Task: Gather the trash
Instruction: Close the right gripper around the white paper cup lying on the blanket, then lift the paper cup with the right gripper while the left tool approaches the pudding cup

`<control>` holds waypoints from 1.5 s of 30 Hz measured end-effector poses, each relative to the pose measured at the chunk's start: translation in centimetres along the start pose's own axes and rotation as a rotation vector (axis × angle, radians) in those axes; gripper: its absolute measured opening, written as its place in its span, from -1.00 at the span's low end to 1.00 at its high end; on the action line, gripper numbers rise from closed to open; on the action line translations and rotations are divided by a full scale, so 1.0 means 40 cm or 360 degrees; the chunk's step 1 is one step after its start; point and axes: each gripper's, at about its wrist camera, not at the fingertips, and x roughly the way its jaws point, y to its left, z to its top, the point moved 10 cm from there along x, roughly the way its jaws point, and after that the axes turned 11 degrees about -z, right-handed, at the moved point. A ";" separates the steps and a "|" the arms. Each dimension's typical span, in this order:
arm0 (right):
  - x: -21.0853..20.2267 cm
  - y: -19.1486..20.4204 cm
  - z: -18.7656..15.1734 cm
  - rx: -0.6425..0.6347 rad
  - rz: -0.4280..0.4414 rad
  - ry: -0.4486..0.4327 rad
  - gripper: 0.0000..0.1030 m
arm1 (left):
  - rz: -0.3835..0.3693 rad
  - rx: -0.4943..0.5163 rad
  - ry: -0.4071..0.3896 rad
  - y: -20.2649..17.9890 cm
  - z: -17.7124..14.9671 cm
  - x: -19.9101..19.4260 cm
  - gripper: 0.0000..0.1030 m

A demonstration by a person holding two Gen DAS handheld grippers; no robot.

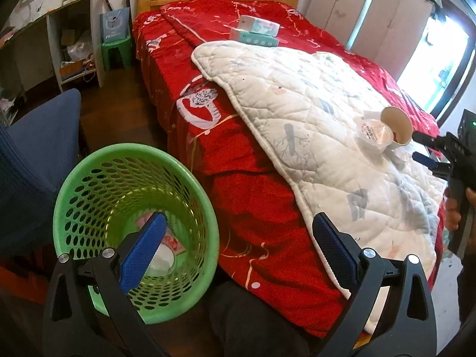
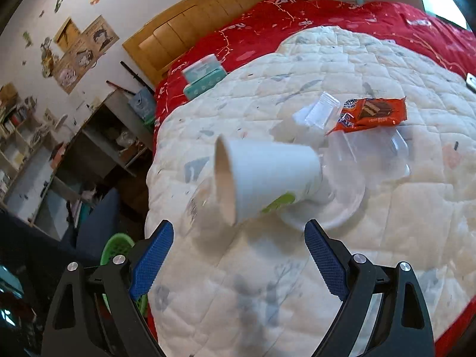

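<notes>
Left gripper (image 1: 238, 232) jaws apart, empty, near green basket (image 1: 208, 217) on floor beside bed; only left view shows trash in basket bottom. Right gripper (image 2: 239, 235) jaws wide, empty, just short of tipped paper cup (image 2: 267, 175) on white quilt (image 2: 372, 238). Only right view shows orange wrapper (image 2: 369, 114), clear plastic cup (image 2: 322, 113), far right.

Legible text, as far as I can make out from here: none reads clearly.

- Orange snack wrapper (image 2: 367, 113) on the white quilt (image 2: 327, 59): white and dark lettering, too blurred for me to read.
- Clear plastic cup (image 1: 374, 133) on its side: a printed label, illegible.
- Blue paper bag (image 1: 114, 25) on the green stool (image 1: 116, 50): a white logo and a line of characters, unreadable.
- Wall posters (image 2: 80, 50): pictures only, captions too small.
</notes>
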 end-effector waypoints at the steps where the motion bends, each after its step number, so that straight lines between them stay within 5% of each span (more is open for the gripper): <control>1: 0.007 -0.010 0.009 0.0014 -0.0003 -0.0002 0.68 | 0.0002 -0.0001 0.0005 0.000 -0.001 0.003 0.89; 23: 0.117 -0.051 0.076 -0.0009 0.0066 0.0048 0.76 | 0.0014 0.0031 0.0110 -0.026 -0.008 0.071 0.89; 27: 0.117 -0.046 0.069 -0.0056 0.0033 0.0040 0.51 | 0.0012 0.0043 0.0115 -0.032 -0.008 0.073 0.89; 31: 0.091 -0.045 0.067 -0.0078 0.0013 0.0007 0.47 | 0.0002 0.0044 0.0114 -0.039 -0.004 0.076 0.89; 38: 0.004 -0.032 0.063 -0.0357 -0.0260 -0.0142 0.45 | -0.0052 0.0074 0.0107 -0.077 0.012 0.092 0.89; 42: -0.032 -0.019 0.045 -0.0597 -0.0469 -0.0200 -0.02 | -0.0094 0.0099 0.0105 -0.111 0.022 0.107 0.89; 45: -0.042 -0.014 0.012 -0.0736 -0.0555 -0.0185 0.09 | -0.0126 0.0130 0.0097 -0.142 0.030 0.115 0.89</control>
